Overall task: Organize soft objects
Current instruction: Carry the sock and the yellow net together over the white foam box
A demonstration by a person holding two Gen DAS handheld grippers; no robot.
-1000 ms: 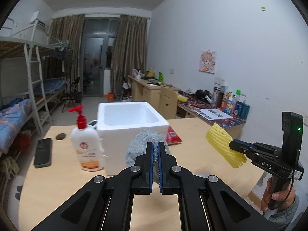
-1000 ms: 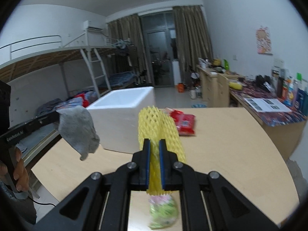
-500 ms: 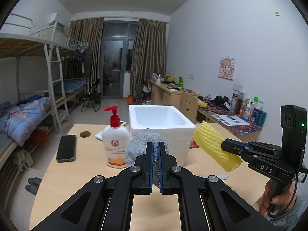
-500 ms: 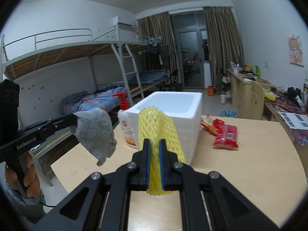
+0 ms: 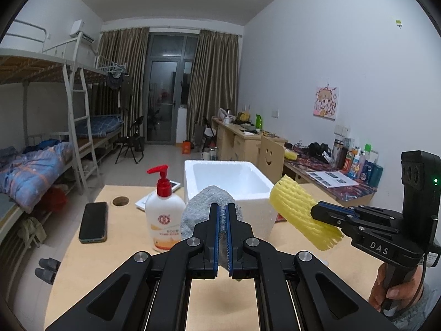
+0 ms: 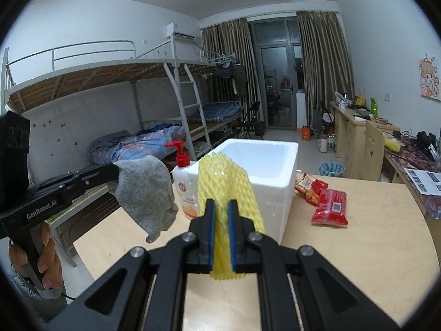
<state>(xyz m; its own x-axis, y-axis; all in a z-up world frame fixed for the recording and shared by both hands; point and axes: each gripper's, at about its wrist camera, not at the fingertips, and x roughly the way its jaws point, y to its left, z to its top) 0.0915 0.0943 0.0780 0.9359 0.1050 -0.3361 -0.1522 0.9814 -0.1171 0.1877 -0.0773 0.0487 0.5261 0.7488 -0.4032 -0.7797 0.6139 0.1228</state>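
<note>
Above the wooden table (image 5: 82, 264), the left gripper (image 5: 222, 218) is clamping a grey cloth (image 6: 146, 190), which is hanging free in the air. The right gripper (image 6: 221, 215) is pinching a yellow foam net sleeve (image 6: 223, 182), also clear of the table. Both items are hovering just in front of the open white foam box (image 5: 228, 176), beside a pump bottle (image 5: 164, 209).

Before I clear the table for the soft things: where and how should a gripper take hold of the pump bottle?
Probably grip the pump bottle across its narrow neck just under the red pump head, or across its upper shoulders. It stands upright, so come in level from the open table side; the white foam box stands close on its other side. The wide, rounded body looks harder to span.
</note>
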